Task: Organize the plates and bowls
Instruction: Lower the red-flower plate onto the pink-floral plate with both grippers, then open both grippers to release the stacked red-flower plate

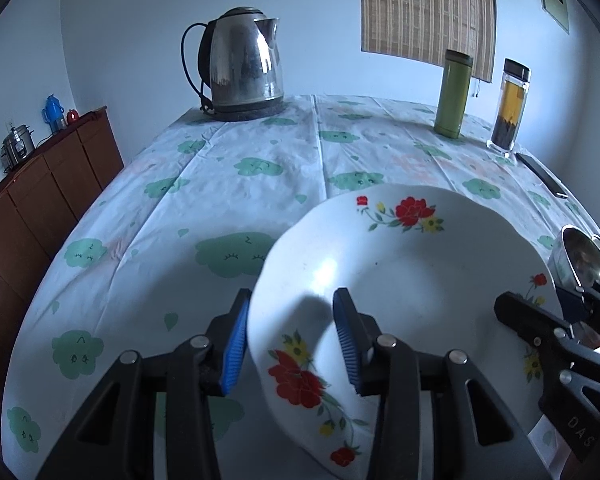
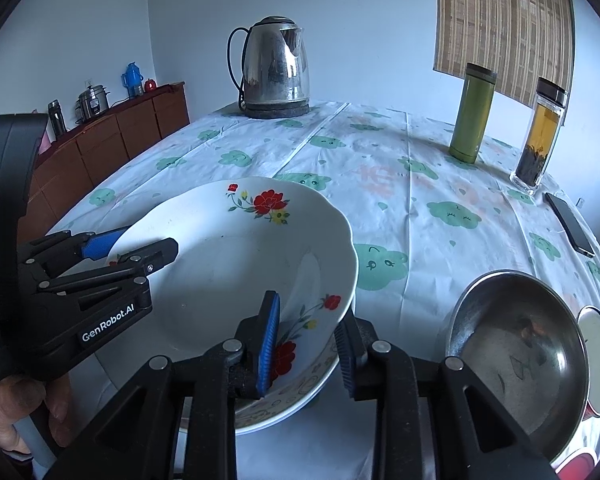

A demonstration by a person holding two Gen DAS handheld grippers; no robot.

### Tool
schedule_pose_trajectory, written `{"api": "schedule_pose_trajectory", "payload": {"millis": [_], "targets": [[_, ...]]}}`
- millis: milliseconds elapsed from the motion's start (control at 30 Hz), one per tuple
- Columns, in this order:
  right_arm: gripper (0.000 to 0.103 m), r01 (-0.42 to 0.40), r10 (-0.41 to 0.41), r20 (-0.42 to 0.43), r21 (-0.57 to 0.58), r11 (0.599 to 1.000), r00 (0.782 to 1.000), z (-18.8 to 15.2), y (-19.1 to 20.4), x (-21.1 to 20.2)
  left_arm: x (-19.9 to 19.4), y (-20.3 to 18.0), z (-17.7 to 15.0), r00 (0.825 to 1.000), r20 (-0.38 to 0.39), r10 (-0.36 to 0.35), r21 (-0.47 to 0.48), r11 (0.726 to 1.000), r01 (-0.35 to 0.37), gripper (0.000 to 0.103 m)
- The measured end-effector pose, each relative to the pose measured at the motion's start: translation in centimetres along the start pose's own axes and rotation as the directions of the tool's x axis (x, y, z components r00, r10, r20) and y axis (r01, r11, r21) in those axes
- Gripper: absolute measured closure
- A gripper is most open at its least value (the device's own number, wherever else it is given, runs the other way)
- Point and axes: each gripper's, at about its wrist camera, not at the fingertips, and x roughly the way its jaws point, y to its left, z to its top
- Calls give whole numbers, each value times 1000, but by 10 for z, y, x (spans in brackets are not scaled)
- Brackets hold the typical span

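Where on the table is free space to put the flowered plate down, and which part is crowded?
Free: the tablecloth between the kettle, the green flask and the flowered plate. Crowded: near right, around the steel bowl, and the far right edge with the tea bottle and phone.

Black claw point(image 1: 296, 344), blue ribbed pads point(image 1: 233, 354)

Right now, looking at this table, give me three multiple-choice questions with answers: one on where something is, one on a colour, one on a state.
1. Where does the kettle stand?
A. far end of the table
B. inside the metal bowl
C. on the cabinet

2. What colour are the big flowers on the white plate?
A. blue
B. red
C. purple

3. How is the white plate lying?
A. upside down
B. broken in two
C. tilted, its rim between both grippers' fingers

Answers: 1 A, it sits far behind the plate. 2 B, red blooms on the rim. 3 C, the left gripper and right gripper straddle opposite edges.
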Motion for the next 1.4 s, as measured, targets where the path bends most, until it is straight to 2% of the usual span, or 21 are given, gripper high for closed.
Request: {"api": "schedule_pose_trajectory", "payload": {"millis": [133, 233, 400, 533, 667, 767, 833, 900, 967, 1033, 1400], "targets": [[73, 13, -13, 8, -9, 1000, 1000, 0, 1, -1, -2, 2, 0, 1000, 12, 5, -6, 1000, -5, 62], [69, 26, -26, 11, -29, 999, 1000, 0, 4, 0, -1, 2, 0, 1000, 5, 3, -9, 1000, -3, 62], [54, 63, -62, 22, -69, 996, 998, -1, 11, 1, -1, 3, 0, 1000, 4, 3, -10, 1000, -3, 62], [53, 106, -104, 32, -75, 992, 994, -2, 9, 0, -1, 3, -1, 1000, 2, 4, -14, 1000, -4, 61], [48, 97, -94, 54, -68, 993, 994, -1, 8, -4, -1, 3, -1, 1000, 7, 5, -12, 1000, -5, 60], [46, 113, -109, 55, -76, 991, 993, -2, 8, -3, -3, 6, -1, 1000, 12, 8, -19, 1000, -8, 53], [45, 146, -140, 81, -84, 986, 987, -1, 9, -6, -5, 9, -1, 1000, 22, 8, -28, 1000, -8, 50], [37, 167, -154, 137, -92, 982, 979, 1, 12, -15, -6, 12, 0, 999, 29, 12, -40, 999, -11, 48], [31, 154, -137, 181, -81, 985, 974, 3, 12, -23, -8, 15, 0, 999, 38, 11, -52, 999, -9, 46], [31, 162, -143, 205, -78, 984, 968, 4, 13, -27, -10, 16, 1, 999, 44, 19, -60, 998, -17, 44], [31, 163, -140, 227, -87, 983, 964, 2, 16, -29, -10, 20, 1, 998, 55, 27, -73, 997, -23, 43]]}}
